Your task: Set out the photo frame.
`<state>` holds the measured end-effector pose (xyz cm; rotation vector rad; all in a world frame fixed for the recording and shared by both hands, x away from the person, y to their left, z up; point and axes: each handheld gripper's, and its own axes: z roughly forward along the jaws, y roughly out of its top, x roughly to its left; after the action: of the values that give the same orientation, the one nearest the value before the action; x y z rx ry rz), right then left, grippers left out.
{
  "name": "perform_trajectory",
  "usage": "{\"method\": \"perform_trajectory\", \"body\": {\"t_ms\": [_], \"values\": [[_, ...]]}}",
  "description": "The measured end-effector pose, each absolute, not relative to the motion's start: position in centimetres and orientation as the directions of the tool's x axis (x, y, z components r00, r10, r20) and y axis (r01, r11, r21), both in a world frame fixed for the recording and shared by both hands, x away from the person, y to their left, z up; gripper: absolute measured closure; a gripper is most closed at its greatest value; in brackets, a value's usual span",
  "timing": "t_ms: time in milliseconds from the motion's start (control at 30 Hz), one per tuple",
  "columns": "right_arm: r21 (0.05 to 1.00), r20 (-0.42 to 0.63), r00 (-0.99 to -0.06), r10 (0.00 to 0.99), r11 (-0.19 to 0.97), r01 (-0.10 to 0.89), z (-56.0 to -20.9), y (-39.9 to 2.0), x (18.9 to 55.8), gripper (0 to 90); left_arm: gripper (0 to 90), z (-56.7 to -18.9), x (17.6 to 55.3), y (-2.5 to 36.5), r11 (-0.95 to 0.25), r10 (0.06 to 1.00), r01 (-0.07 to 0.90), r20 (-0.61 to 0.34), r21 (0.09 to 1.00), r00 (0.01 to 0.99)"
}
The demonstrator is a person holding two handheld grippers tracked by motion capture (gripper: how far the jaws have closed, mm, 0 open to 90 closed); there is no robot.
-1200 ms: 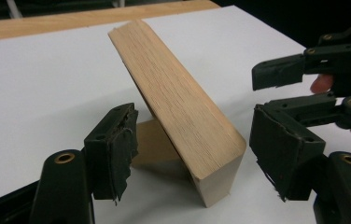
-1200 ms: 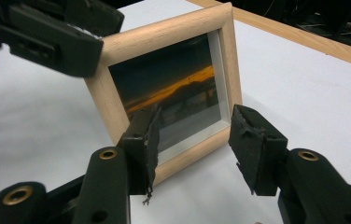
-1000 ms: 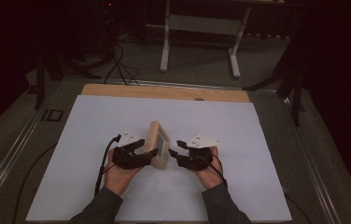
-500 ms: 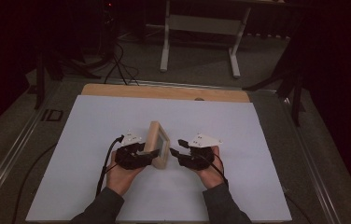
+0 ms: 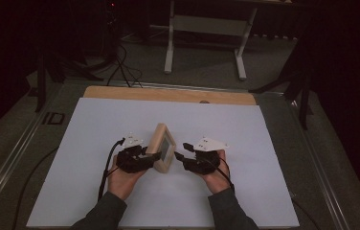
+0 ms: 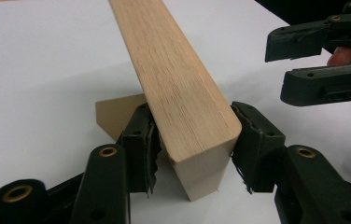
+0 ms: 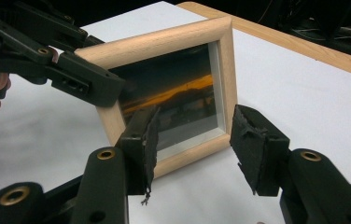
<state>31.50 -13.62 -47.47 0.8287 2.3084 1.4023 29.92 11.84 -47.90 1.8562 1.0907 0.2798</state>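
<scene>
Pale wooden picture frame (image 7: 173,88) holds a dark sunset photo.

Pale wood frame (image 5: 161,147), white sheet (image 5: 96,129)

- My table (image 5: 274,143) carries a white sheet that covers nearly all of it; a strip of bare wood (image 5: 168,94) shows along the far edge.
- A metal rail (image 5: 13,158) runs beside its left edge, and another (image 5: 312,158) beside its right edge.
- Grey floor (image 5: 207,72) lies past the far edge.
- A pale stand (image 5: 207,28) with two legs is on that floor, well apart from my table.
- Black cables (image 5: 120,62) trail over the floor near the far left corner.
- Dark stand legs (image 5: 302,91) are by the far right corner.
- The room behind is dark; light falls mostly on the sheet.
</scene>
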Motion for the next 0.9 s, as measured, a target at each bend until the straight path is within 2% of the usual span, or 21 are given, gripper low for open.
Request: {"method": "perform_trajectory", "body": {"t_ms": [533, 900], "values": [[0.893, 0.027, -0.766, 0.643, 0.328, 0.307, -47.0, -14.2, 31.5, 49.8, 60.0, -47.9, 29.6, 11.3, -0.195, 0.761, 0.537, -0.219, 0.821, 0.611], [0.905, 0.021, -0.748, 0.663, 0.306, 0.297, -46.4, -14.6, 31.5, 50.2, 61.2, -47.8, 28.9, 10.5, -0.246, 0.756, 0.486, -0.148, 0.839, 0.638]]}}
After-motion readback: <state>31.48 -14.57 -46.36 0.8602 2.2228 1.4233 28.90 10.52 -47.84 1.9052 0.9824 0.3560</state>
